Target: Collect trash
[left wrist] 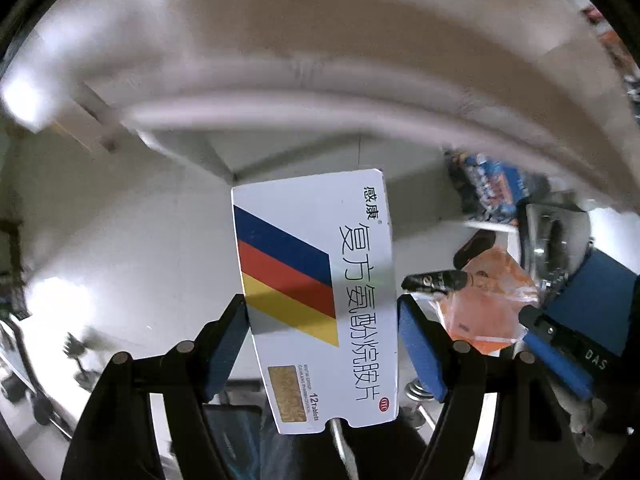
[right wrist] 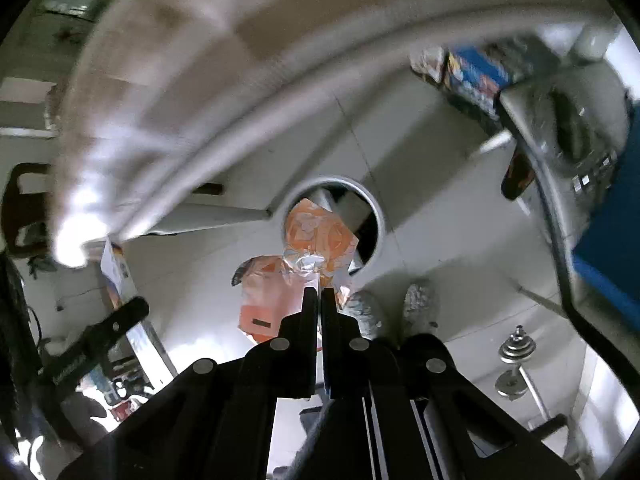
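Observation:
My left gripper (left wrist: 322, 300) is shut on a white medicine box (left wrist: 320, 288) with blue, red and yellow stripes; its blue pads (left wrist: 228, 344) press both long edges. In the right wrist view my right gripper (right wrist: 318, 292) is shut on a crumpled orange wrapper (right wrist: 316, 236). The wrapper hangs over the opening of a round white-rimmed bin (right wrist: 380, 216) on the pale floor, with paper inside the bin. The orange wrapper (left wrist: 492, 292) also shows at the right of the left wrist view. The medicine box (right wrist: 114, 276) appears at the left of the right wrist view. Both views are motion-blurred.
A blurred pale furniture edge (right wrist: 200, 100) arcs across the top. A grey appliance (right wrist: 568, 120), blue printed packs (right wrist: 472, 76) and a blue panel (right wrist: 612, 208) stand at right. A dumbbell (right wrist: 516, 356) lies on the floor. Two grey slippers (right wrist: 420, 304) show near the bin.

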A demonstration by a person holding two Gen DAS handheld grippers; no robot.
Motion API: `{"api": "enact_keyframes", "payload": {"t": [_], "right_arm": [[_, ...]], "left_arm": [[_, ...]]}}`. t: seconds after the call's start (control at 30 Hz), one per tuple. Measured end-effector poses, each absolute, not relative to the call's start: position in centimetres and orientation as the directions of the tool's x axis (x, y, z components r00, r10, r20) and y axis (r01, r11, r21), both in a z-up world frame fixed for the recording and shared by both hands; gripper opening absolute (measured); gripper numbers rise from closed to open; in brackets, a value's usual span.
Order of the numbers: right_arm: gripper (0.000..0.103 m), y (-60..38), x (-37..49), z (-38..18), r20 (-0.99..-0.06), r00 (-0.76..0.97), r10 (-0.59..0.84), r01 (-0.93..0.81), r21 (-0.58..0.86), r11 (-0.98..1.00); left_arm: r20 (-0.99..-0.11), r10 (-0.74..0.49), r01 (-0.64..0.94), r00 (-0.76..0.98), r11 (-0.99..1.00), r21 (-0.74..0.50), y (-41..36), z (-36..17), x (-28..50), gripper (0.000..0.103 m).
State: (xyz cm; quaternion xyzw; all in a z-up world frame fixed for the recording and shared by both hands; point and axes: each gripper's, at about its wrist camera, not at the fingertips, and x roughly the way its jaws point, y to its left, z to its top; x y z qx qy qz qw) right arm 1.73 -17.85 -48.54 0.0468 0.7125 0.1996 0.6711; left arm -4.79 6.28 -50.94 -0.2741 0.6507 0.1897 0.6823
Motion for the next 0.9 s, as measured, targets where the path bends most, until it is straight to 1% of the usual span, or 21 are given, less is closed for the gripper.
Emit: {"api": "enact_keyframes", "payload": {"t": [0.03,0.07,0.13,0.23,0.27,0.3,0.33,0.37,0.5,0.53,0.57,0.6,0.63,0.67,0.73,0.9], "right_arm": [[0.002,-17.9,2.1,-51.5,-0.937,-0.105,0.333,-0.179,0.347,0.92],[0.002,-17.9,2.5,-54.0,-0.936,-0.115,0.332,-0.16,0.347,0.924],[0.002,-17.7,3.0,-58.0,-0.933,-0.129,0.336,-0.135,0.352,0.926],[0.002,-16.8,4.1,-64.4,-0.934,-0.127,0.334,-0.127,0.349,0.928],[0.002,-16.4,4.4,-65.8,-0.933,-0.124,0.337,-0.128,0.351,0.927],[0.002,-16.0,4.8,-67.4,-0.933,-0.125,0.337,-0.131,0.352,0.927],[0.002,-15.4,5.1,-68.5,-0.933,-0.123,0.339,-0.127,0.354,0.927],[0.002,-14.9,5.3,-70.1,-0.929,-0.119,0.35,-0.122,0.364,0.924],[0.004,-12.4,5.4,-75.2,-0.928,-0.116,0.353,-0.147,0.368,0.918],[0.008,-11.9,5.3,-76.0,-0.929,-0.126,0.349,-0.156,0.366,0.918],[0.017,-11.3,5.2,-77.0,-0.93,-0.142,0.339,-0.171,0.361,0.917],[0.027,-11.0,5.1,-77.8,-0.929,-0.158,0.335,-0.182,0.361,0.915],[0.054,-10.8,4.7,-78.4,-0.931,-0.17,0.322,-0.197,0.353,0.915],[0.078,-10.7,4.3,-78.4,-0.934,-0.171,0.314,-0.211,0.346,0.914],[0.097,-10.6,3.7,-78.0,-0.936,-0.169,0.308,-0.239,0.342,0.909],[0.099,-10.1,1.8,-74.1,-0.979,-0.096,0.181,-0.383,0.204,0.901]], "left_arm": [[-0.99,-0.123,-0.628,0.069,0.765,-0.138,6.6,-53.9,-4.1,0.072],[-0.988,-0.14,-0.634,0.063,0.759,-0.148,6.9,-55.7,-3.9,0.073],[-0.978,-0.2,-0.659,0.063,0.728,-0.191,7.7,-60.9,-2.7,0.073],[-0.964,-0.253,-0.67,0.079,0.703,-0.239,8.5,-66.1,-1.6,0.073],[-0.955,-0.281,-0.673,0.095,0.689,-0.27,8.8,-67.8,-1.4,0.076],[-0.95,-0.294,-0.676,0.107,0.679,-0.286,9.0,-68.9,-1.4,0.081],[-0.946,-0.301,-0.685,0.116,0.665,-0.296,9.3,-70.3,-1.2,0.097],[-0.944,-0.308,-0.691,0.121,0.656,-0.302,9.6,-71.1,-1.4,0.102],[-0.962,-0.257,-0.702,0.099,0.667,-0.25,10.3,-73.0,-2.9,0.102],[-0.967,-0.235,-0.701,0.097,0.674,-0.234,10.6,-72.8,-3.6,0.102],[-0.975,-0.203,-0.697,0.092,0.686,-0.208,10.9,-72.5,-4.3,0.102],[-0.986,-0.147,-0.693,0.076,0.703,-0.158,10.8,-72.0,-4.9,0.102],[-0.991,-0.115,-0.688,0.066,0.714,-0.129,11.0,-71.7,-5.6,0.102],[-0.996,-0.07,-0.679,0.053,0.729,-0.087,10.6,-71.0,-6.1,0.102],[-0.999,-0.015,-0.667,0.044,0.744,-0.04,10.0,-69.6,-7.0,0.102],[-0.998,0.027,-0.644,0.058,0.765,-0.016,8.5,-65.5,-8.4,0.102]]}}
